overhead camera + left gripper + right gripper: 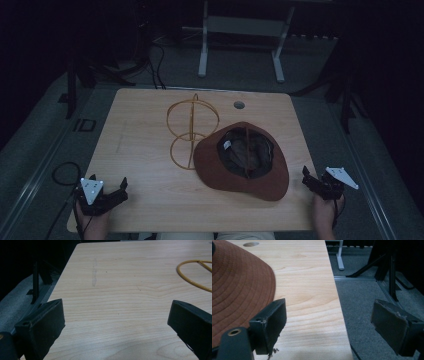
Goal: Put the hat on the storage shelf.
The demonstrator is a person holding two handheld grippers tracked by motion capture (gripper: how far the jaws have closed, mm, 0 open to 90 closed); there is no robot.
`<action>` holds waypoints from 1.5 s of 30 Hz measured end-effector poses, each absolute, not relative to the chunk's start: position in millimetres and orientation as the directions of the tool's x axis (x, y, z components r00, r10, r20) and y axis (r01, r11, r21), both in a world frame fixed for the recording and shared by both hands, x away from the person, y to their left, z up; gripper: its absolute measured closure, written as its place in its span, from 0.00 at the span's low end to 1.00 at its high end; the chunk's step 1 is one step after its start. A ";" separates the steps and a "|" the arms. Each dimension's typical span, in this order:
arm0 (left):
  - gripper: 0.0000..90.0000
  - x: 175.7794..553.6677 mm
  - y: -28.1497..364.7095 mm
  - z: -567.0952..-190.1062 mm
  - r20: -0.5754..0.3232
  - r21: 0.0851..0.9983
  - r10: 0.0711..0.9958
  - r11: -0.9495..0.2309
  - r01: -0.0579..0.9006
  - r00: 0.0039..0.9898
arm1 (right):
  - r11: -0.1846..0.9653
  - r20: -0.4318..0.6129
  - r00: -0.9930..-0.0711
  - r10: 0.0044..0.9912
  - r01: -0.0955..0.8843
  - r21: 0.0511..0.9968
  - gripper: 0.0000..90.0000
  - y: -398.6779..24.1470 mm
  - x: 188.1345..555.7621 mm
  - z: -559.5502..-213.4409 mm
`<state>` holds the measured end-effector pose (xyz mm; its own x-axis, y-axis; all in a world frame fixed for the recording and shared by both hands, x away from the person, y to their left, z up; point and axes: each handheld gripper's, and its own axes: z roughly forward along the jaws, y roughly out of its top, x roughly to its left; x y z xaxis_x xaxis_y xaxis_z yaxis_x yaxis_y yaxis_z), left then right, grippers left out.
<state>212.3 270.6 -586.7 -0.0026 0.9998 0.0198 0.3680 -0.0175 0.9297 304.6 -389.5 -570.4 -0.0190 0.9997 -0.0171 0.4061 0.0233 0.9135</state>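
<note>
A brown brimmed hat [242, 162] lies upside down on the right half of the wooden table [145, 150], its dark lining facing up. Just left of it stands a gold wire stand [192, 131] made of rings. My left gripper [121, 190] rests at the table's near left corner, open, with bare wood between its jaws [116, 315]; one ring of the wire stand [192, 275] shows far to the right. My right gripper [306, 179] sits at the table's right edge, open and holding nothing [329, 315], with the hat brim [237, 290] beside its left jaw.
A round cable hole [239, 104] is near the table's far edge. A white desk frame [240, 30] stands behind on grey carpet. Black stand legs [75, 85] flank the table on both sides. A cable loop [65, 172] lies on the floor at left.
</note>
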 end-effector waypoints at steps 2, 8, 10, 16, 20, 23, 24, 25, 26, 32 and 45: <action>0.02 212.0 270.5 -586.7 0.020 0.931 1.000 -0.017 0.365 -0.005 | 0.017 -0.013 -0.012 1.000 0.419 0.908 0.14 -390.2 305.8 -570.4; 0.02 211.6 270.8 -586.8 0.017 0.935 1.000 -0.013 0.356 -0.009 | 0.014 -0.007 -0.018 1.000 0.450 0.893 0.14 -391.4 309.2 -570.5; 0.02 211.5 270.5 -586.8 0.019 0.935 1.000 -0.014 0.355 -0.012 | 0.018 -0.008 -0.023 1.000 0.457 0.889 0.15 -391.3 310.1 -570.5; 0.02 211.2 267.9 -586.7 0.019 0.935 1.000 -0.020 0.355 0.005 | 0.039 0.031 -0.120 0.992 0.542 0.839 0.15 -385.5 319.1 -565.8; 0.02 210.3 265.9 -585.3 0.018 0.931 1.000 -0.025 0.364 0.020 | 0.058 0.054 -0.186 0.981 0.548 0.834 0.15 -377.5 323.4 -552.5; 0.02 208.6 263.9 -583.4 0.016 0.937 0.999 -0.026 0.348 0.032 | 0.079 0.045 -0.215 0.976 0.534 0.842 0.15 -372.3 325.0 -544.4; 0.02 208.3 262.7 -583.1 0.018 0.936 0.999 -0.029 0.351 0.035 | 0.098 0.044 -0.251 0.967 0.526 0.845 0.15 -366.0 326.6 -535.6; 0.02 208.1 261.6 -582.9 0.013 0.936 0.999 -0.027 0.351 0.042 | 0.108 0.040 -0.265 0.963 0.521 0.847 0.15 -362.5 327.2 -531.2; 0.02 208.0 260.6 -582.6 0.007 0.936 0.999 -0.024 0.351 0.049 | 0.114 0.043 -0.283 0.958 0.517 0.848 0.15 -359.1 328.2 -527.1; 0.02 207.3 254.1 -580.2 -0.048 0.932 0.996 0.017 0.362 0.079 | 0.170 0.030 -0.360 0.932 0.512 0.842 0.12 -335.1 340.3 -508.1; 0.02 207.9 246.6 -580.0 -0.043 0.922 0.993 -0.004 0.388 0.113 | 0.274 0.028 -0.488 0.872 0.535 0.800 0.19 -287.6 383.0 -490.5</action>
<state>207.9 246.6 -580.0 0.1128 0.9927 -0.0428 0.3877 -0.0043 0.9218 383.0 -287.6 -490.5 -0.4882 0.8723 0.0276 0.5346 0.2739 0.7995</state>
